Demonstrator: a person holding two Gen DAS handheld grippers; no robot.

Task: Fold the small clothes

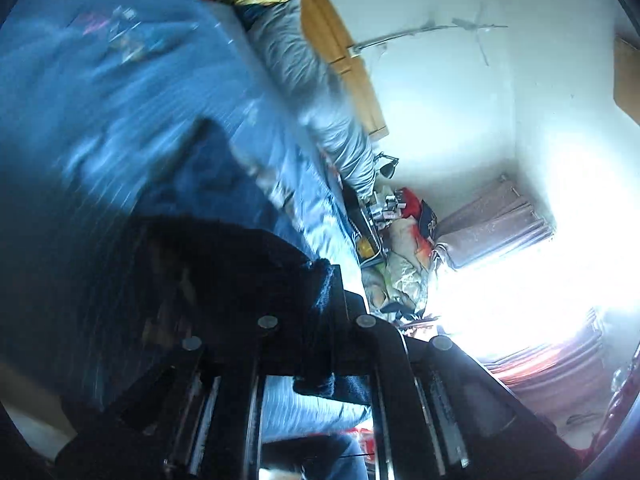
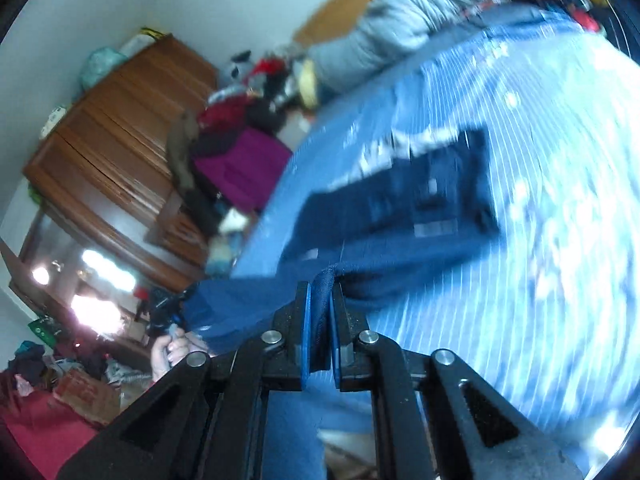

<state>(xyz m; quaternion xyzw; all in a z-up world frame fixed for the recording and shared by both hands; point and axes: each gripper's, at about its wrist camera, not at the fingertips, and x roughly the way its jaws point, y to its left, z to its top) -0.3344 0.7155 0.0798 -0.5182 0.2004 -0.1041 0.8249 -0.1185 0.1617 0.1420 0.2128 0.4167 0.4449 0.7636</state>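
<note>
Navy garment pinched between right gripper fingers.

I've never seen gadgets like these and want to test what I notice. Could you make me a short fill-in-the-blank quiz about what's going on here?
1. The right gripper is shut on a fold of a dark ____ garment.
2. The garment hangs over a bed covered in ____ striped fabric.
3. Against the wall stands a ____ wooden cabinet.
4. The left gripper also grips ____ cloth.

Missing words: blue; blue; brown; dark
</note>
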